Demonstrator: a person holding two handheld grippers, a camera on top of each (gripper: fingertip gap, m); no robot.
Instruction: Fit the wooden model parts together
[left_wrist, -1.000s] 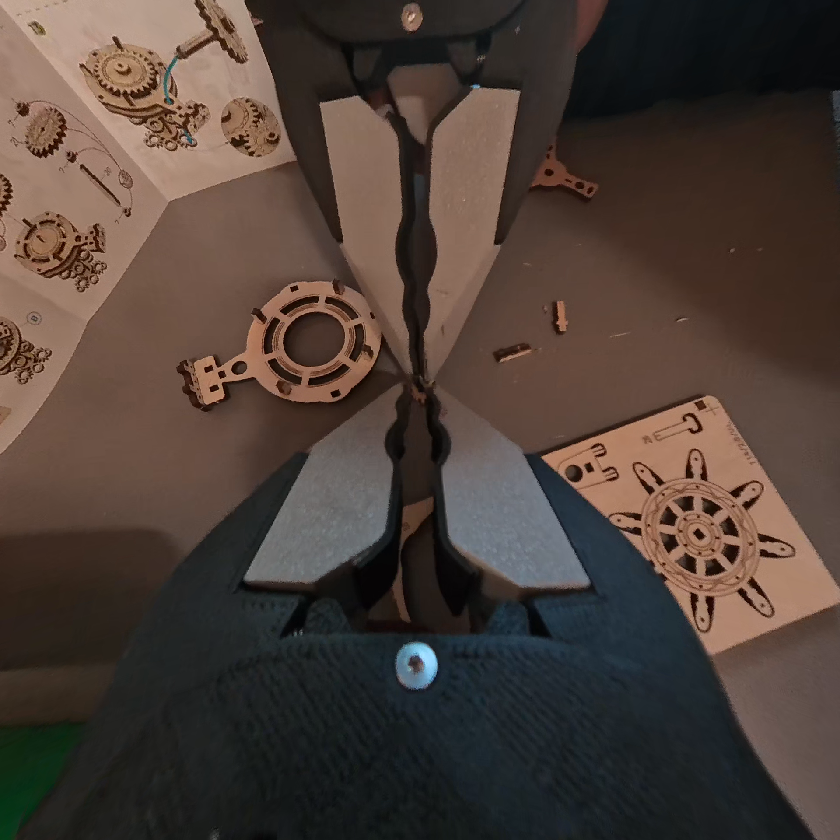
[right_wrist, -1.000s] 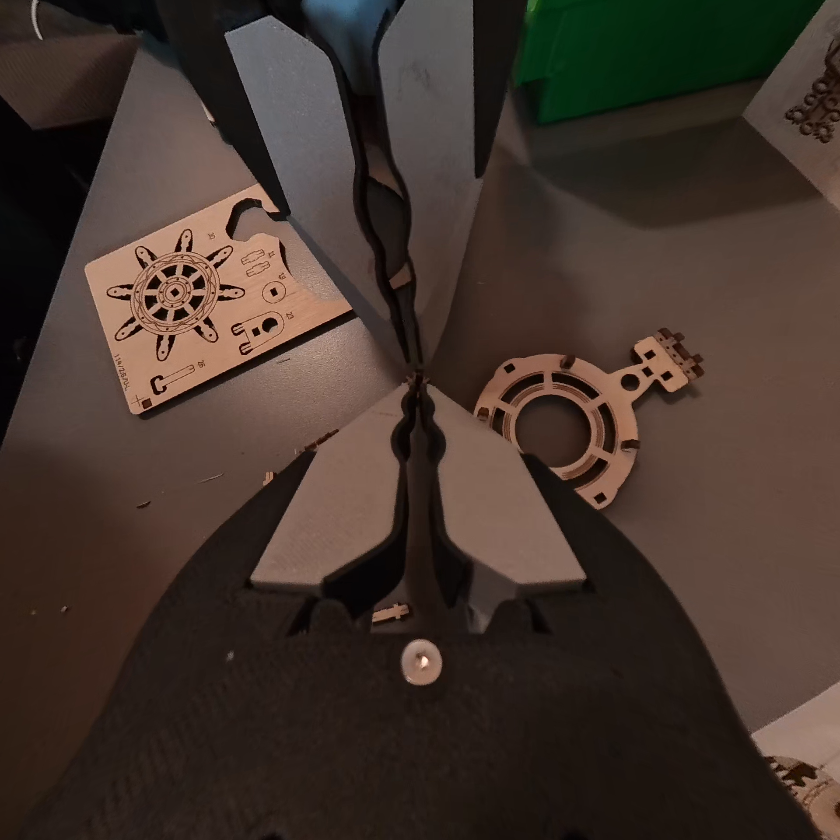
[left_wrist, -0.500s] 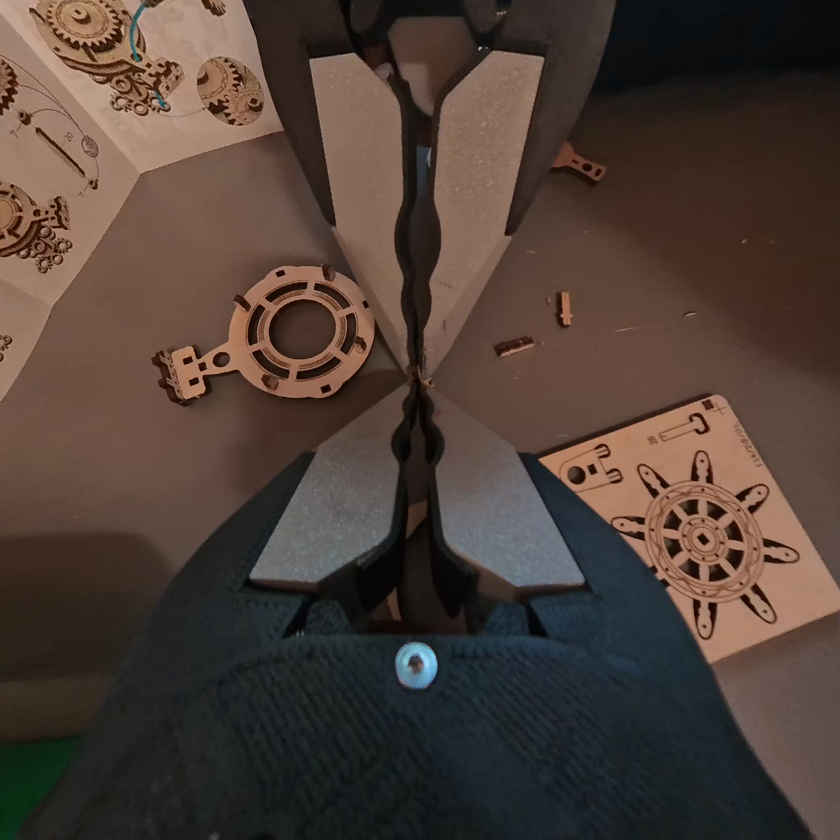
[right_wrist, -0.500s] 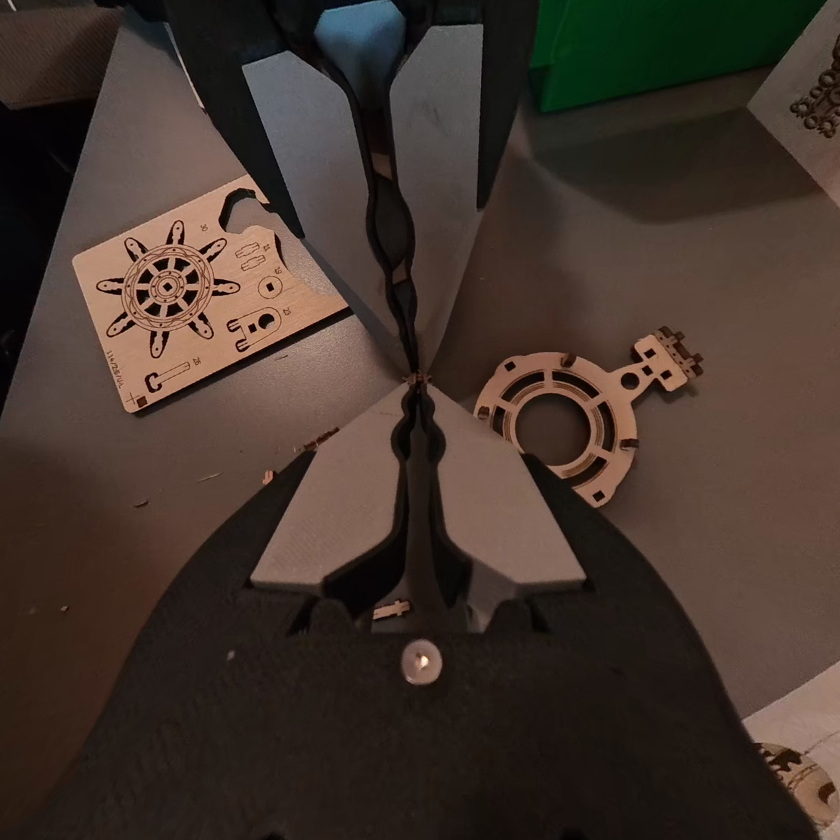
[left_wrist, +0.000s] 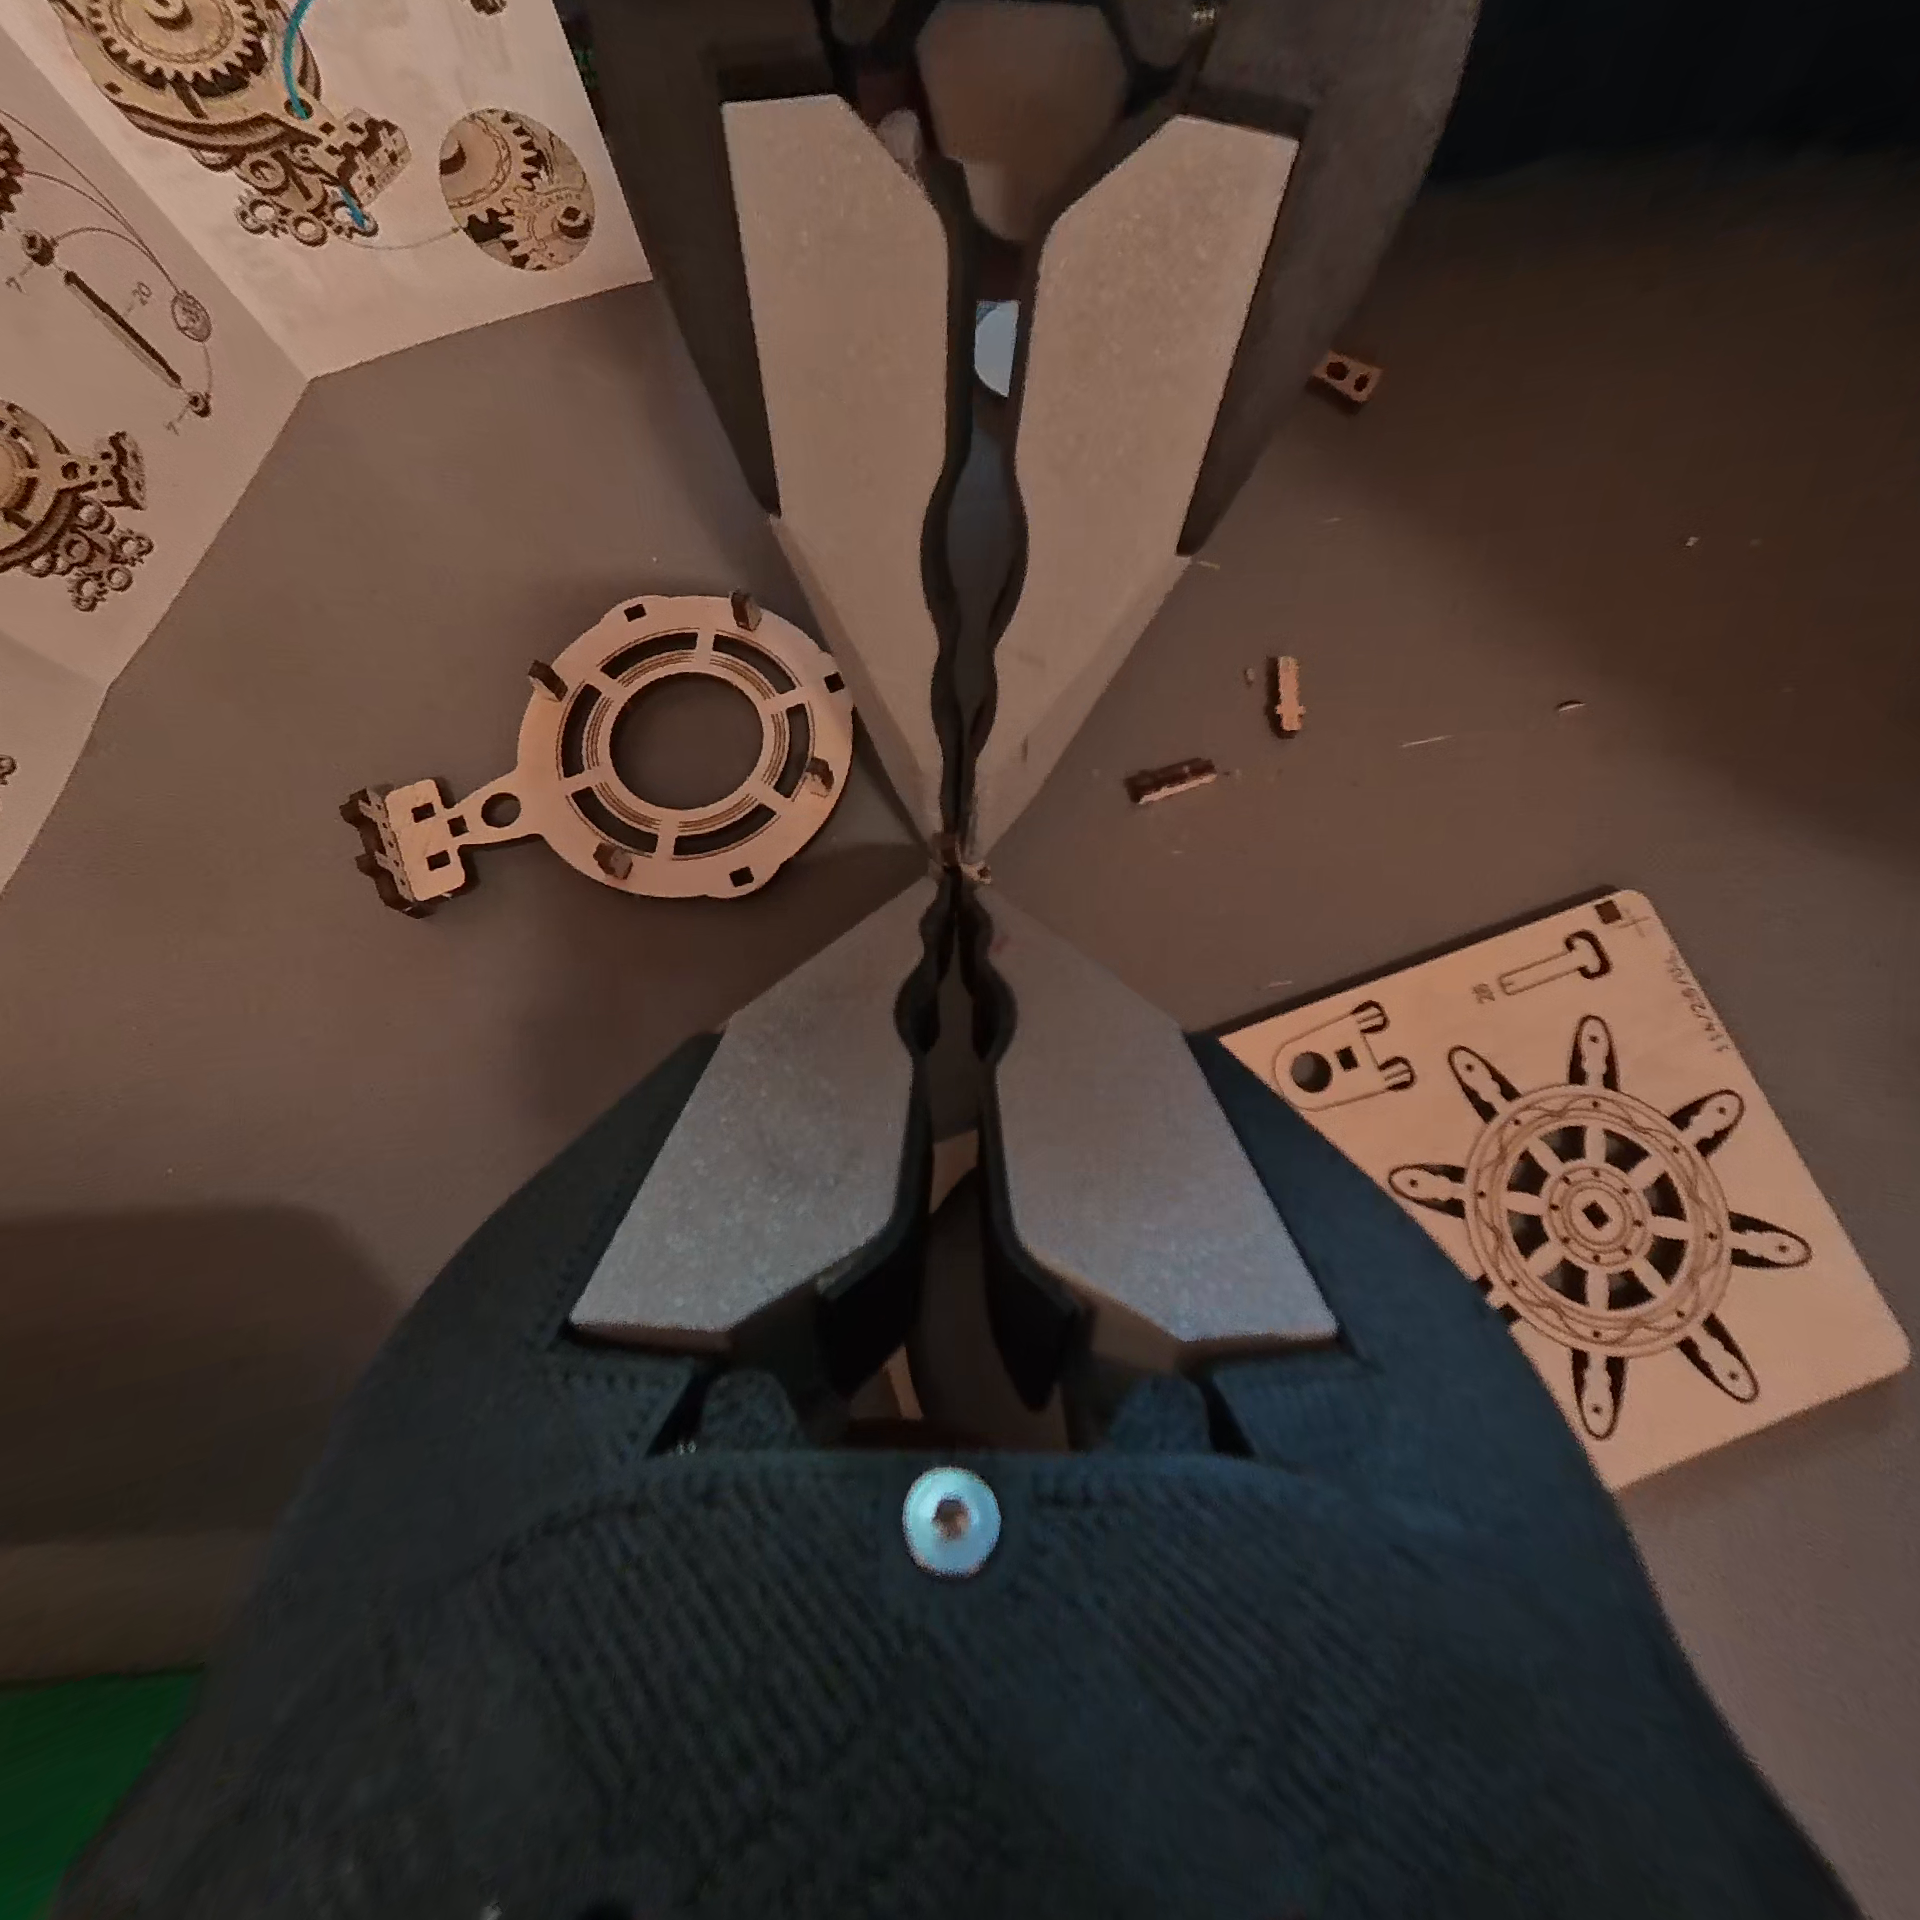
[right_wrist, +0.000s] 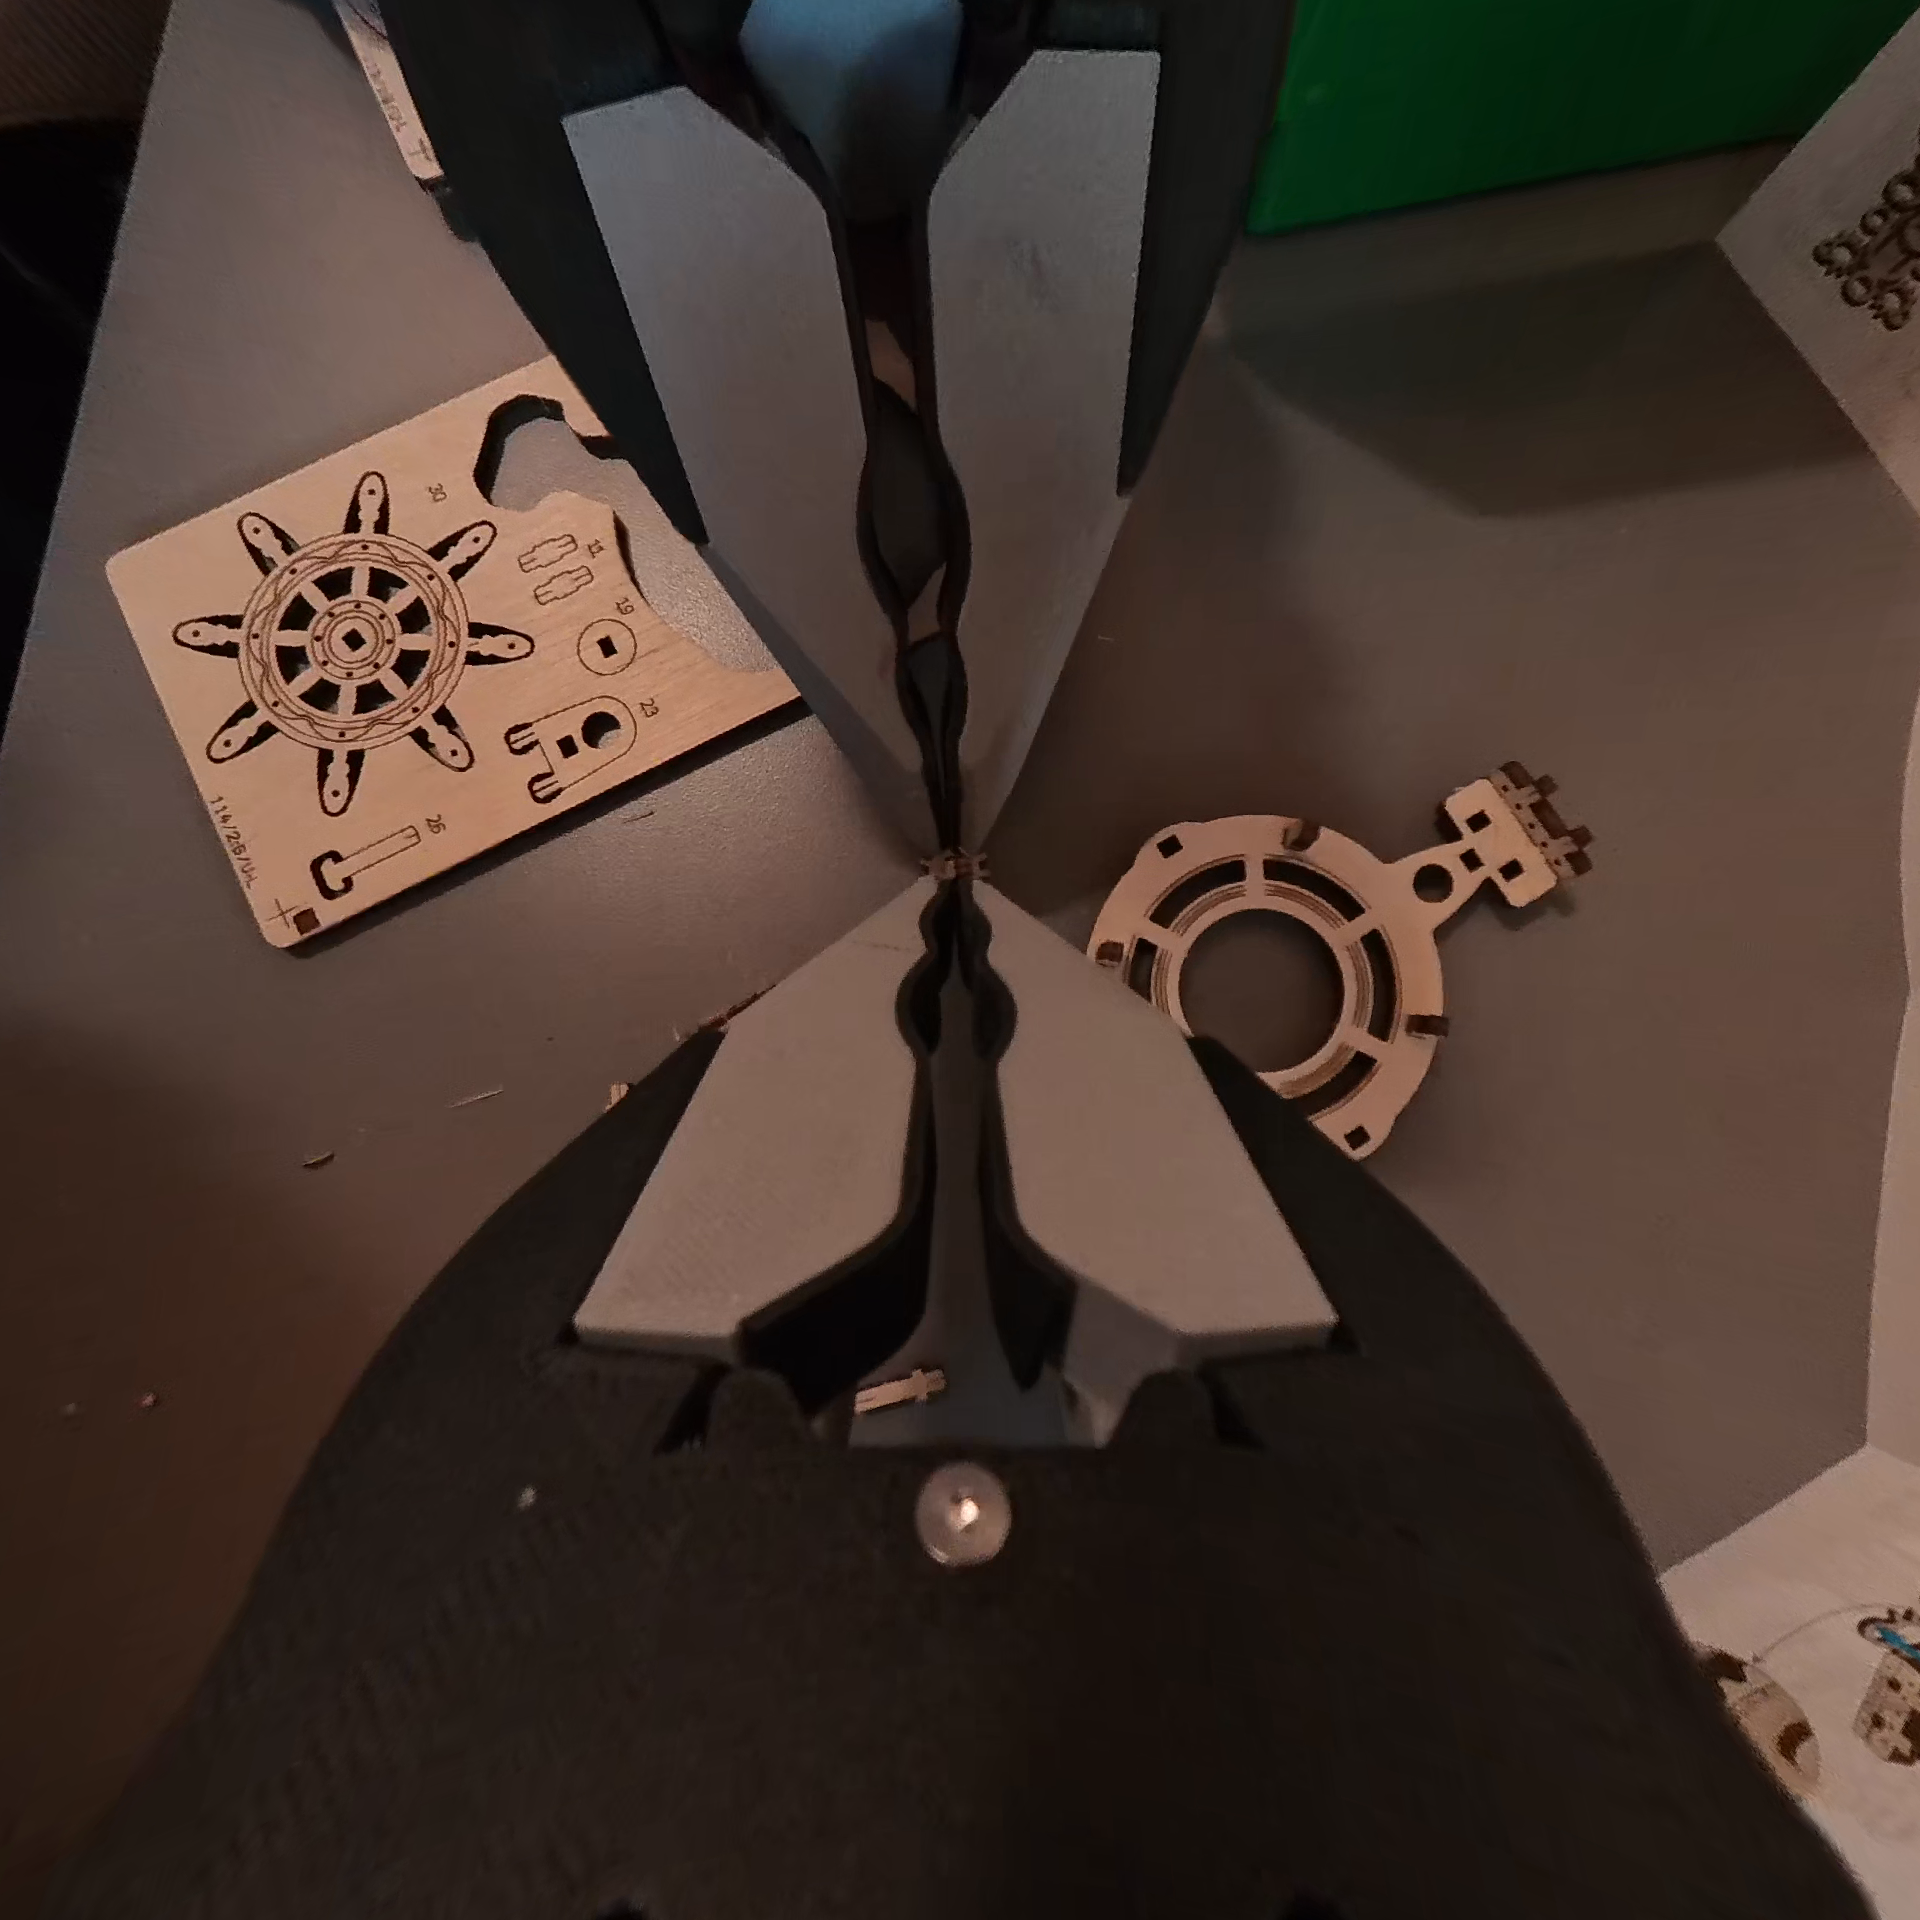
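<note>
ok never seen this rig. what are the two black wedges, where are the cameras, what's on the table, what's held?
No robot arm: a person holds two handheld claws, each with a camera looking along its fingers. Each view shows its own claw at the bottom and the other opposite. The left claw and right claw meet tip to tip, both shut on one tiny wooden peg. On the grey table lie a round slotted wooden ring part with a handle, a laser-cut plywood sheet with a ship's wheel, loose small wooden bits and printed instruction pages.
</note>
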